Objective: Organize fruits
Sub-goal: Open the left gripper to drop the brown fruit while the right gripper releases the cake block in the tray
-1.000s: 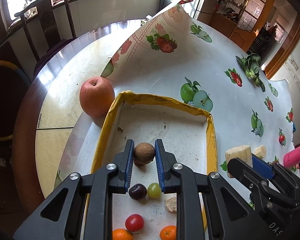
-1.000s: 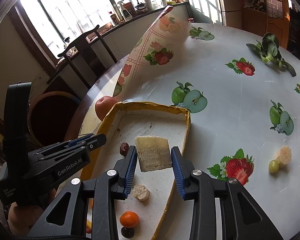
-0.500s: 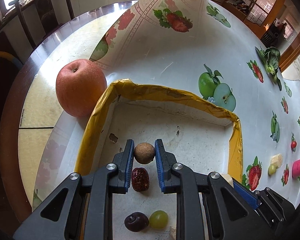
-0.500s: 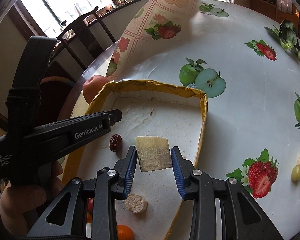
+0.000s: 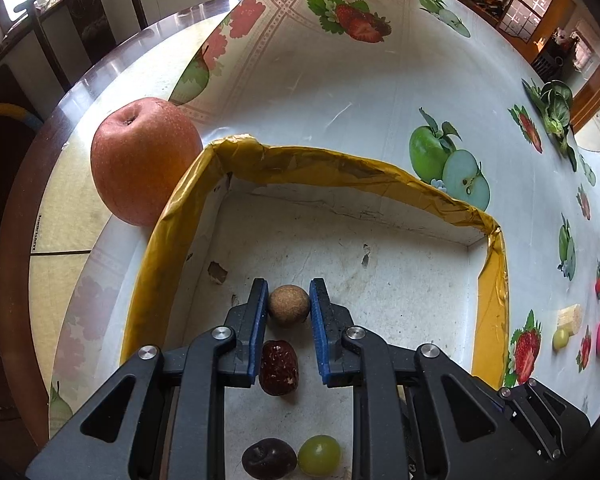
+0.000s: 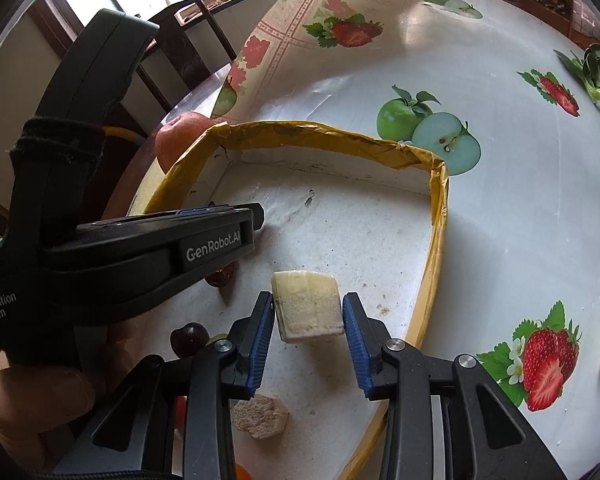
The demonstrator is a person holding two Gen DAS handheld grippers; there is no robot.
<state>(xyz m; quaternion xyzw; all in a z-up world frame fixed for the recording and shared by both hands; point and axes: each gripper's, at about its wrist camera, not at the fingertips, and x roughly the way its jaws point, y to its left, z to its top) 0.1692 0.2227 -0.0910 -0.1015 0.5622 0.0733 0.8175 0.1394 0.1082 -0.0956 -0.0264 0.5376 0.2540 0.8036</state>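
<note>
Left wrist view shows the left gripper (image 5: 289,312) clamped on a small brown round fruit (image 5: 289,305), held low inside the shallow tray (image 5: 494,300) with the yellow taped rim. That fruit looks light, firm and dry-skinned, so a pinch across its middle should hold, though a ball that small can roll out of flat pads if squeezed off-centre. Beneath the jaws lie a red date (image 5: 278,367), a dark cherry (image 5: 268,463) and a green grape (image 5: 319,455).

In the right wrist view the right gripper (image 6: 308,320) has a banana piece (image 6: 307,307) between its pads; the jaws are opening, and the right pad already stands just clear of the cut side. The banana is soft and slippery where peeled, easily bruised, best taken lightly across its flat sides.

Whether either fruit already touches the tray floor is hard to judge, perhaps just above it. Gripper bodies cover the near part of the tray, an apple (image 5: 144,160) sits partly behind the rim, and an orange fruit at the bottom edge is cut off.
</note>
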